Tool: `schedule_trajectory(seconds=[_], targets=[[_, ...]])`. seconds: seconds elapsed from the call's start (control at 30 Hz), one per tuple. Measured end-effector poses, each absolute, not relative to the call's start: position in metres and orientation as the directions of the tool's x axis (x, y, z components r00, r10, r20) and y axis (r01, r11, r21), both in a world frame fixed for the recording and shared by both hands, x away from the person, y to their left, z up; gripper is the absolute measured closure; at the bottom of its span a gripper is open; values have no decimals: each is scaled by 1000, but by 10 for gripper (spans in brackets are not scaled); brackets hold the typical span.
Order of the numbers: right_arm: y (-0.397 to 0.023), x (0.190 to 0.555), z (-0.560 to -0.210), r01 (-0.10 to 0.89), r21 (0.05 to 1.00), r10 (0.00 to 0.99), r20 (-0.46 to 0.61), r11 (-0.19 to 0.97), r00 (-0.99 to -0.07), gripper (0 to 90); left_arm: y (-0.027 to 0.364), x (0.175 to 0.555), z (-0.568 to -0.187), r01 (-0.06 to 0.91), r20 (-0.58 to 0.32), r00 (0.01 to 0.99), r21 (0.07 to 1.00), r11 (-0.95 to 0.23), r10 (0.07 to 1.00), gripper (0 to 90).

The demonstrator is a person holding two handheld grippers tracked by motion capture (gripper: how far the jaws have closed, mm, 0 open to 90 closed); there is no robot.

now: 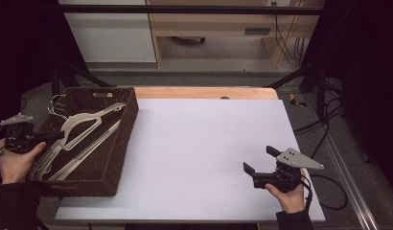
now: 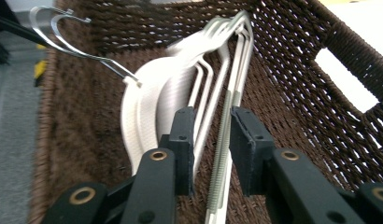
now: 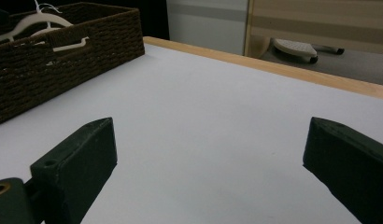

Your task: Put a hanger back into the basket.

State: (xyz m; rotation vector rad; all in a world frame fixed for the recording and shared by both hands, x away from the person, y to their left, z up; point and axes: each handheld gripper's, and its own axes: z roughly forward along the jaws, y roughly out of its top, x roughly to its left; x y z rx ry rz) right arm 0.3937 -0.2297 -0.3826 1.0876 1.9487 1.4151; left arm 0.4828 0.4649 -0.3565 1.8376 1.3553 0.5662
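Brown wicker walls surround your left gripper (image 2: 208,140), which you hold low over the near left corner of the basket (image 1: 125,139) with your left hand (image 1: 15,160) wrapped round its body. Its jaws point into the basket and stand a little apart, released: the bars of the white hangers (image 1: 79,136) run up between the pads, close to both, but you can see a gap on each side and neither pad presses on them. The hangers lie stacked in the basket, their metal hooks (image 2: 68,37) poking up toward the far left wall.

Your right hand (image 1: 290,196) rests near the table's near right corner, holding the right gripper (image 1: 261,160) roughly level and aimed across the table toward the basket. Its jaws are spread wide with nothing between them.

The basket sits on the left side of the white table top (image 1: 204,153), its left side hanging past that edge. From the basket's right wall to your right gripper the white surface is bare, so you have open room there. A wooden strip (image 1: 204,92) runs along the far edge of the table.

No label or writing can be read on the basket, the hangers or the grippers.
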Motion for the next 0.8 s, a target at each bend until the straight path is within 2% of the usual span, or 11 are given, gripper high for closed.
schedule_trajectory(seconds=[0.2, 0.37, 0.57, 0.67, 0.8], targets=[[-231, 394, -382, 303, 942, 824, 54, 145, -564, 31, 455, 464, -346, 511, -75, 354, 850, -126, 932, 652], [-233, 393, -382, 296, 945, 829, 55, 136, -556, 31, 429, 440, -337, 383, -68, 416, 917, -107, 907, 492], [-235, 393, -382, 297, 946, 832, 58, 131, -552, 30, 388, 415, -337, 274, -68, 504, 958, -84, 861, 302], [-236, 393, -383, 298, 946, 831, 62, 128, -554, 29, 370, 409, -340, 246, -56, 532, 965, -91, 845, 188], [-238, 393, -383, 300, 945, 828, 64, 129, -557, 30, 347, 405, -347, 227, -40, 569, 968, -111, 821, 115]])
